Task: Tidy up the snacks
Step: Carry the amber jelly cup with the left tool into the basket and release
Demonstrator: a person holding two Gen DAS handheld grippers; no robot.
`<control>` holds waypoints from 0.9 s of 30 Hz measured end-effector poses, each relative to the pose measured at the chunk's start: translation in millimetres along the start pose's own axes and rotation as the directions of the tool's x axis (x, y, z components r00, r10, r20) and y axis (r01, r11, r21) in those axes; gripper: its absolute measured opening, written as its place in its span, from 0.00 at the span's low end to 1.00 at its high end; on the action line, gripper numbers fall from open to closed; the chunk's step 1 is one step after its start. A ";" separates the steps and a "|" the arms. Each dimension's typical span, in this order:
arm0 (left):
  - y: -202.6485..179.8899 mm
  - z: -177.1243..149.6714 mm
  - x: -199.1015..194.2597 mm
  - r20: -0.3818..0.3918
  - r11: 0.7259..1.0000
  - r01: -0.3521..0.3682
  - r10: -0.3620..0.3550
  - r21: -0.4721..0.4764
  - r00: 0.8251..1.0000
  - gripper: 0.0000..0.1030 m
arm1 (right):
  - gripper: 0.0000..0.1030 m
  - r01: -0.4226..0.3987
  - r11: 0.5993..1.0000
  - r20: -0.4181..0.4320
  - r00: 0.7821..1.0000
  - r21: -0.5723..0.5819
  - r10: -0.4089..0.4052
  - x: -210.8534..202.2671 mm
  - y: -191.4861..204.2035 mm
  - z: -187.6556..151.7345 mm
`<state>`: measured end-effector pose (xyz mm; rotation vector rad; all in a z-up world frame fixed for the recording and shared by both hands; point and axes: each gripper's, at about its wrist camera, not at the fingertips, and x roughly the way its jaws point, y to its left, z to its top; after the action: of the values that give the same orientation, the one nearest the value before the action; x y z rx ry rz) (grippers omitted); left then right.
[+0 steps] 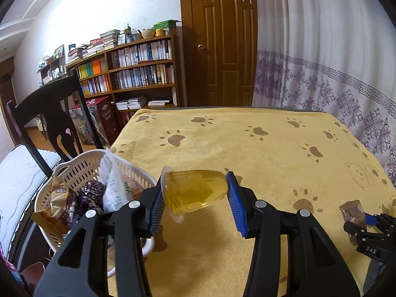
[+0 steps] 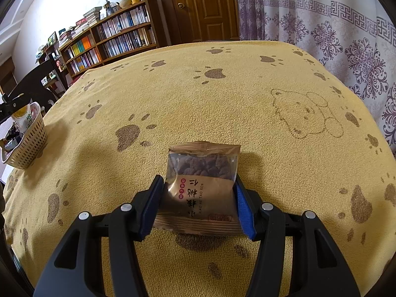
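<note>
Two hand-held grippers were at work over a desk (image 2: 222,104) covered by a yellow cloth printed with brown paw marks. At the far left, on the desk's left edge, stood a white perforated basket (image 1: 81,170), already holding several wrapped snacks: a tan packet (image 1: 53,210), dark purple wrappers (image 1: 92,189) and a white pouch (image 1: 113,180) standing upright against the rim. From the right wrist view the same basket (image 2: 29,146) sat well apart from the right gripper, at the left rim of the desk.

Just right of the basket, the left hand-held gripper (image 1: 198,201) held a clear jelly cup (image 1: 195,190) filled with yellow jelly. The cup lay on its side between the blue pads (image 1: 236,205), its sealed lid end against the left pad and its rounded base against the right one; the jaws were closed on it about a cup's length apart. The cup was lifted above the cloth, throwing a shadow beneath it, and hung beside the basket's near rim.

Farther right, the right hand-held gripper (image 2: 198,203) had closed on a brown snack packet (image 2: 200,185) with a clear window showing dark pieces and the printed words "XIAO HE TAO REN". Its blue pads (image 2: 243,210) pressed the packet's two side edges. Whether the packet touched the cloth I could not tell. In the left wrist view this packet (image 1: 352,212) showed at the far right edge.
</note>
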<state>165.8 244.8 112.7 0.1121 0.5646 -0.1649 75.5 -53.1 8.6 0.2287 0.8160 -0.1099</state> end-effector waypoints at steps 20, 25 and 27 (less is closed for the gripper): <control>94.5 14.3 -12.9 0.026 0.980 -0.096 0.102 -0.177 0.994 0.46 | 0.54 0.000 1.000 0.001 1.000 0.000 0.000 0.0 0.3 -0.3; 118.0 12.1 -6.1 0.010 0.966 -0.114 0.119 -0.230 0.993 0.46 | 0.54 0.000 1.000 0.001 1.000 0.000 0.000 0.0 0.2 -0.4; 123.4 11.3 -4.2 0.008 0.961 -0.125 0.131 -0.246 0.991 0.51 | 0.54 0.000 1.000 0.001 1.000 0.000 0.000 0.0 0.2 -0.4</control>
<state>191.2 364.7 131.9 -0.0937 0.5480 0.0300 75.3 -52.7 8.4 0.2283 0.8155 -0.1099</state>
